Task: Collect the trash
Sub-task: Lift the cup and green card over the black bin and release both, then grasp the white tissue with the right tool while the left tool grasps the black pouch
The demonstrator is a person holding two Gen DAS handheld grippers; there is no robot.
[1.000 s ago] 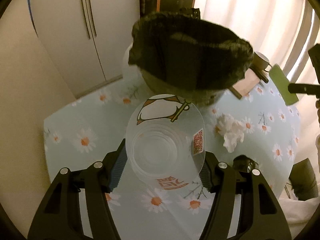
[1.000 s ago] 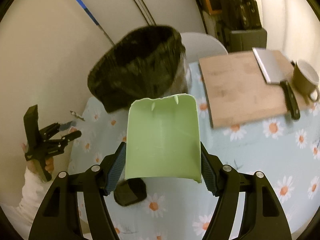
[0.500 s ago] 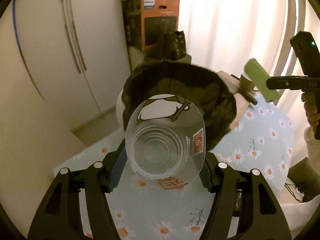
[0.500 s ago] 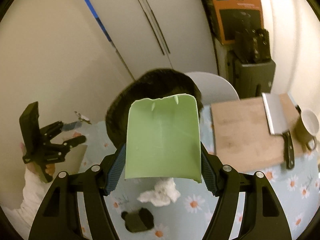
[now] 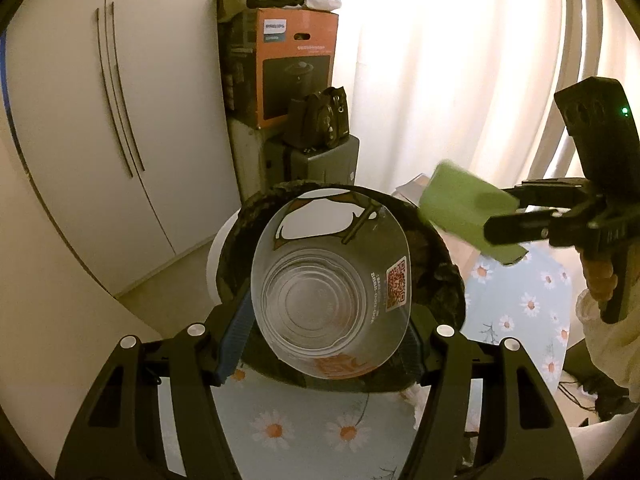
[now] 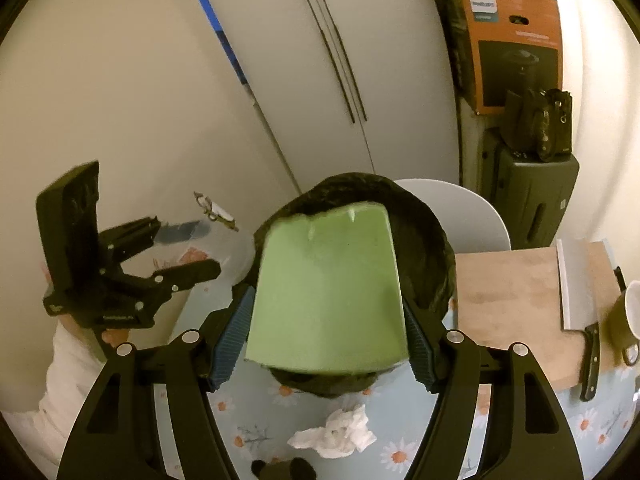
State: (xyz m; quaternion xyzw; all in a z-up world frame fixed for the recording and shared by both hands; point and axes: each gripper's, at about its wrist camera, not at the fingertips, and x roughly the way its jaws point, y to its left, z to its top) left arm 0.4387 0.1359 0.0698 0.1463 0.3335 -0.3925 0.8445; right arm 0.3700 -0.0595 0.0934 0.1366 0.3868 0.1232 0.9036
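My left gripper (image 5: 326, 320) is shut on a clear plastic cup (image 5: 320, 292) with orange print and a QR label, its mouth turned towards the camera. Directly behind the cup stands the bin with a black liner (image 5: 440, 280). My right gripper (image 6: 326, 320) is shut on a pale green cup (image 6: 328, 292), which hangs in front of the same bin (image 6: 428, 232). Each view catches the other hand: the right gripper (image 5: 508, 212) with the green cup (image 5: 460, 208) at the right, the left gripper (image 6: 180, 248) at the left. A crumpled white tissue (image 6: 336, 432) lies on the daisy tablecloth (image 6: 400, 456).
A wooden cutting board (image 6: 512, 304) with a cleaver (image 6: 576, 288) and a mug (image 6: 628, 320) sits right of the bin. A small dark object (image 6: 280, 470) lies near the tissue. Behind the bin are a white chair back (image 6: 476, 212), stacked boxes (image 5: 296, 68), cupboard doors and curtains.
Both grippers have risen and come in towards the bin with their cups. The bin now sits lower in both views, right behind the cups, and the table has dropped to the bottom edge.
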